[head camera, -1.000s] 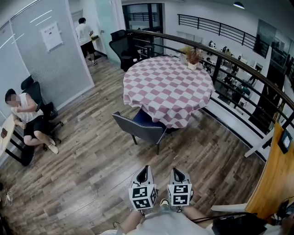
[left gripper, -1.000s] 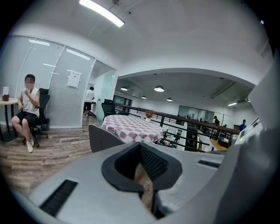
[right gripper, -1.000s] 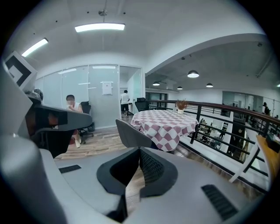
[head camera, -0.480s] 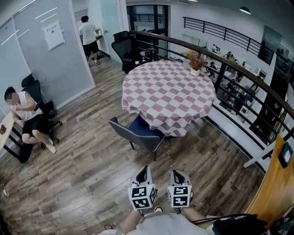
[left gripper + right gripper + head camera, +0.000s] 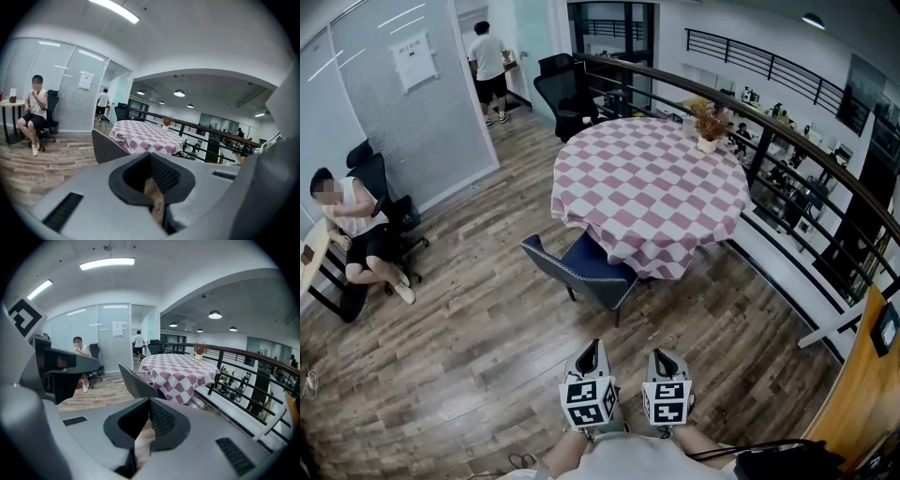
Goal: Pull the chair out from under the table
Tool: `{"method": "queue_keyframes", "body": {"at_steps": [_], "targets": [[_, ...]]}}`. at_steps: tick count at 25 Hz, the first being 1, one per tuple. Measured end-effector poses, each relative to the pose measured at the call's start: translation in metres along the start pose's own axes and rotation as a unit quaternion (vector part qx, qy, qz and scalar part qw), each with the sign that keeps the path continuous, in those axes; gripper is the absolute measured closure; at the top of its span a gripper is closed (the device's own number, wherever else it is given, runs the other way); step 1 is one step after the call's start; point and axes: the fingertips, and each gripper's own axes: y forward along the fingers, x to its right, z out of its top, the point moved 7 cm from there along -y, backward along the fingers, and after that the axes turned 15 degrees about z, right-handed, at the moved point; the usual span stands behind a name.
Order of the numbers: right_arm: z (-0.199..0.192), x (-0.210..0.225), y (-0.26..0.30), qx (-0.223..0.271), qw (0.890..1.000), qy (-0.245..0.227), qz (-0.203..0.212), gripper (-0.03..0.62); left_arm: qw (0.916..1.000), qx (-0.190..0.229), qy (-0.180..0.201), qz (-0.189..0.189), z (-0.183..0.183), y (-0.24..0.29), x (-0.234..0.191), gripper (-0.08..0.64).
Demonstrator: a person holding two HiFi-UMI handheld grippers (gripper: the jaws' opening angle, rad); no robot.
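Observation:
A dark grey-blue chair [image 5: 581, 267] stands with its seat tucked under the near edge of a round table [image 5: 652, 187] covered in a pink and white checked cloth. Its backrest faces me. Both grippers hang side by side low in the head view, well short of the chair. My left gripper [image 5: 592, 349] is shut and holds nothing. My right gripper [image 5: 664, 356] is shut too, also empty. The left gripper view shows the chair's backrest [image 5: 110, 147] ahead above the closed jaws [image 5: 151, 159]. In the right gripper view the chair [image 5: 136, 380] sits beyond the jaws [image 5: 150, 401].
A potted plant [image 5: 710, 122] stands on the table's far side. A curved black railing [image 5: 806, 159] runs behind and right of the table. A person [image 5: 352, 230] sits at the left, another [image 5: 492, 61] stands far back by black office chairs [image 5: 567, 89]. A wooden panel [image 5: 862, 394] stands at the right.
I have moved a little nearer to the table and chair, both grippers coming along side by side. The chair keeps its place under the table. Both grippers remain shut.

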Motion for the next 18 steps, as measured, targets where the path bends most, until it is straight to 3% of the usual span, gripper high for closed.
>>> {"method": "queue_keyframes", "body": {"at_steps": [7, 18], "targets": [[0.007, 0.027, 0.015, -0.004, 1.0, 0.007, -0.014, 0.574, 1.0, -0.002, -0.002, -0.005, 0.007, 0.031, 0.01, 0.557], [0.057, 0.074, 0.074, -0.004, 1.0, -0.007, -0.016, 0.574, 0.9998, -0.001, -0.02, -0.005, 0.044, 0.116, 0.02, 0.558]]}}
